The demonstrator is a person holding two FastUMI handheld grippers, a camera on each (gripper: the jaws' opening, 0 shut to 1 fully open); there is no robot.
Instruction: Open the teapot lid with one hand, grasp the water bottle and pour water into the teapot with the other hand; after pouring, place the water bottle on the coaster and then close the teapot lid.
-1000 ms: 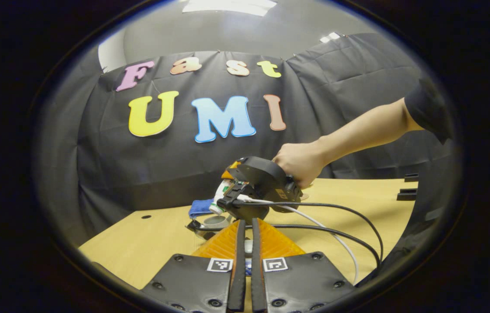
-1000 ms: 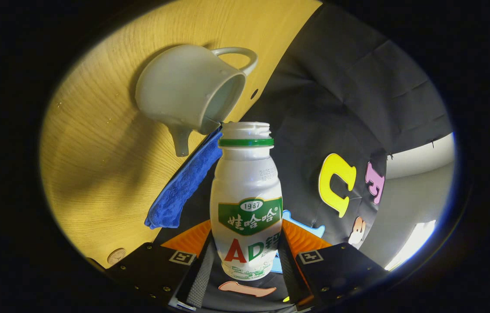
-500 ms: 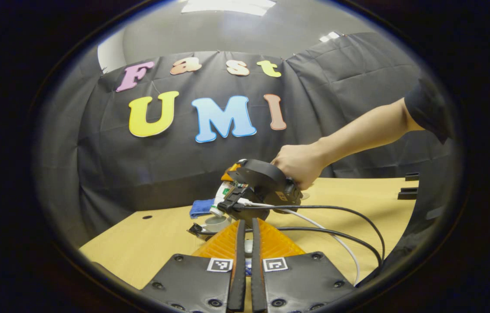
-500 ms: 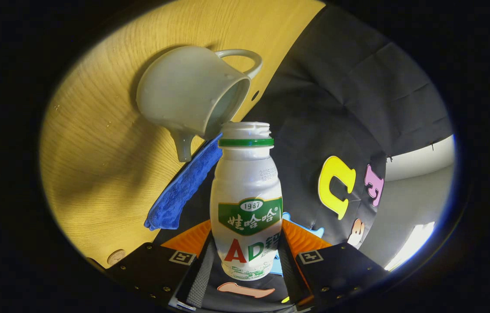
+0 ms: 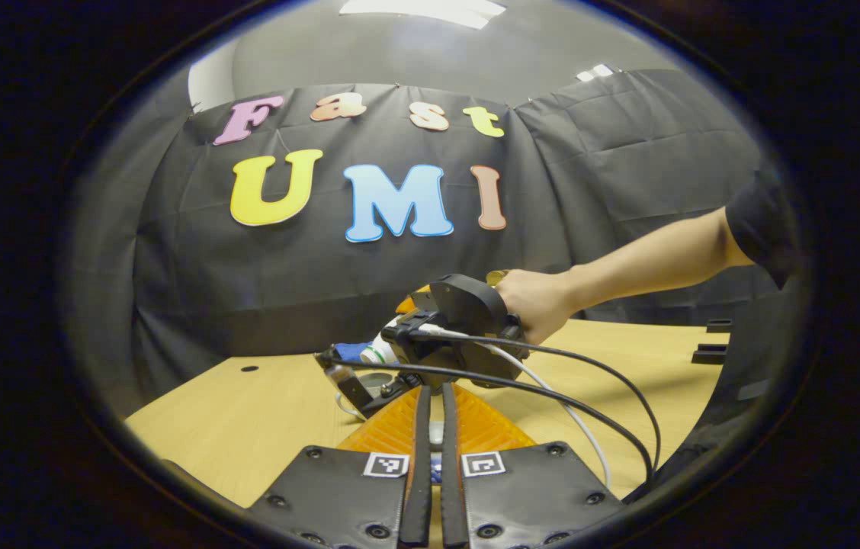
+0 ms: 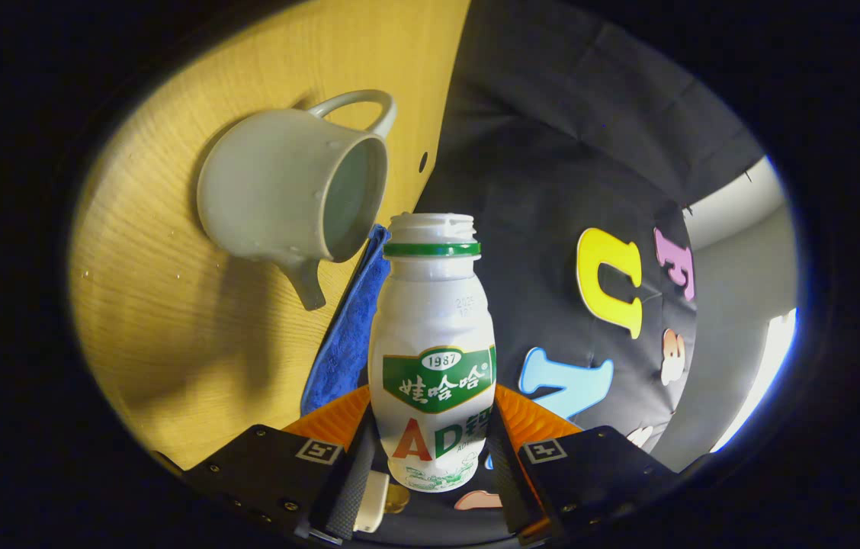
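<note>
My right gripper (image 6: 430,427) is shut on a white water bottle (image 6: 431,358) with a green neck ring and no cap. The bottle lies tilted, and its mouth is beside the open grey teapot (image 6: 285,194), whose spout points down in the right gripper view. A blue cloth coaster (image 6: 346,335) lies behind the bottle. In the left gripper view a hand (image 5: 537,309) holds the right gripper (image 5: 399,347) with the bottle (image 5: 378,352) just above the teapot's rim (image 5: 377,383). My left gripper (image 5: 431,393) has its fingers nearly together on a pale sliver, the teapot lid (image 5: 436,433).
The wooden table (image 5: 247,427) reaches back to the black cloth wall. Black and white cables (image 5: 590,381) trail from the right gripper across the table's right half. Small black blocks (image 5: 712,339) sit at the far right edge. A small hole (image 5: 249,368) marks the table's back left.
The right gripper has turned and drawn the bottle's mouth off the teapot's opening, so the bottle now sits flatter and lower. The left gripper has shifted slightly and kept its grip.
</note>
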